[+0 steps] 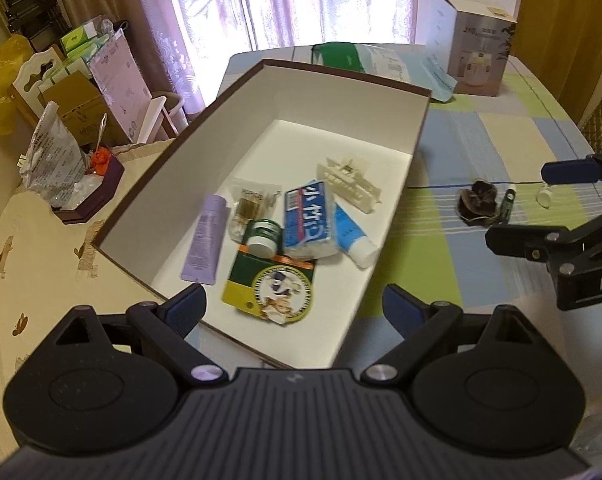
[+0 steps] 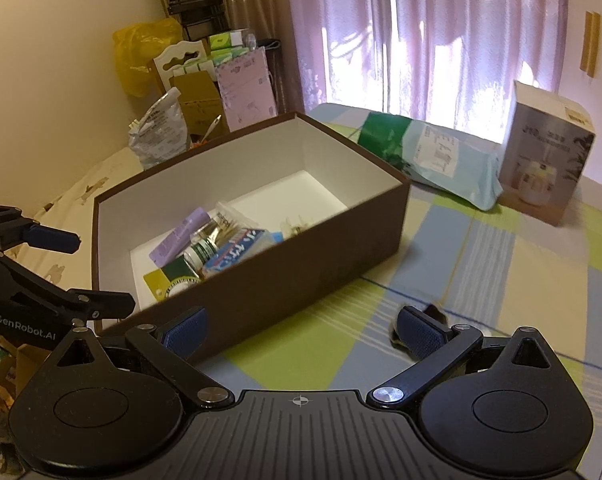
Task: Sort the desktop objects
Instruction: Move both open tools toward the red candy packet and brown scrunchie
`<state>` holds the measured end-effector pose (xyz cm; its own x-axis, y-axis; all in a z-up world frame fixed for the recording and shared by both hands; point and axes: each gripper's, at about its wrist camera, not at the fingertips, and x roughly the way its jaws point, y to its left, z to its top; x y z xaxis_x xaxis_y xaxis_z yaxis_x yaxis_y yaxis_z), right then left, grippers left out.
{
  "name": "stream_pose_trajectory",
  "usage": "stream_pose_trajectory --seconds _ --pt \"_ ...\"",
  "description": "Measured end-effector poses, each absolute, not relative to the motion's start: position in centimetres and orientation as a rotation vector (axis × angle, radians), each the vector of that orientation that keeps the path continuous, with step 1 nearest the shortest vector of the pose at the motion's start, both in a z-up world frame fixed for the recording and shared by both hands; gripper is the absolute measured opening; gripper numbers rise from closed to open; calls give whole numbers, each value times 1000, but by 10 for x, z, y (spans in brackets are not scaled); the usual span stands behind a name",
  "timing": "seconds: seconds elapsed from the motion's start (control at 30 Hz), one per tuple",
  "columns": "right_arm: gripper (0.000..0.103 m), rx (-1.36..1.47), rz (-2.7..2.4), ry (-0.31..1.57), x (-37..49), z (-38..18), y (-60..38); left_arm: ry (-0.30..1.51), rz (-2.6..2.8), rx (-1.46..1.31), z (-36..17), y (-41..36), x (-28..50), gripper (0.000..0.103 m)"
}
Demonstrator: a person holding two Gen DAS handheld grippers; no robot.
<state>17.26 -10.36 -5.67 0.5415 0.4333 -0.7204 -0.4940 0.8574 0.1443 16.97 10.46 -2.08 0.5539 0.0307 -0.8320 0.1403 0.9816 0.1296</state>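
Right wrist view: dark object (image 2: 435, 312) half hidden behind wide-spread right gripper (image 2: 301, 330) (blurred).

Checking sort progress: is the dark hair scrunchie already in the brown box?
No. The dark scrunchie lies on the checked tablecloth outside the brown box, next to a small green tube.
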Motion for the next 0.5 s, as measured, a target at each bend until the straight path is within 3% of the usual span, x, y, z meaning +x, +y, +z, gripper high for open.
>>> stream_pose_trajectory --seconds 0.5 --pt "103 10 331 974 140 -89 -208 1022 -239 180 -43 37 162 92"
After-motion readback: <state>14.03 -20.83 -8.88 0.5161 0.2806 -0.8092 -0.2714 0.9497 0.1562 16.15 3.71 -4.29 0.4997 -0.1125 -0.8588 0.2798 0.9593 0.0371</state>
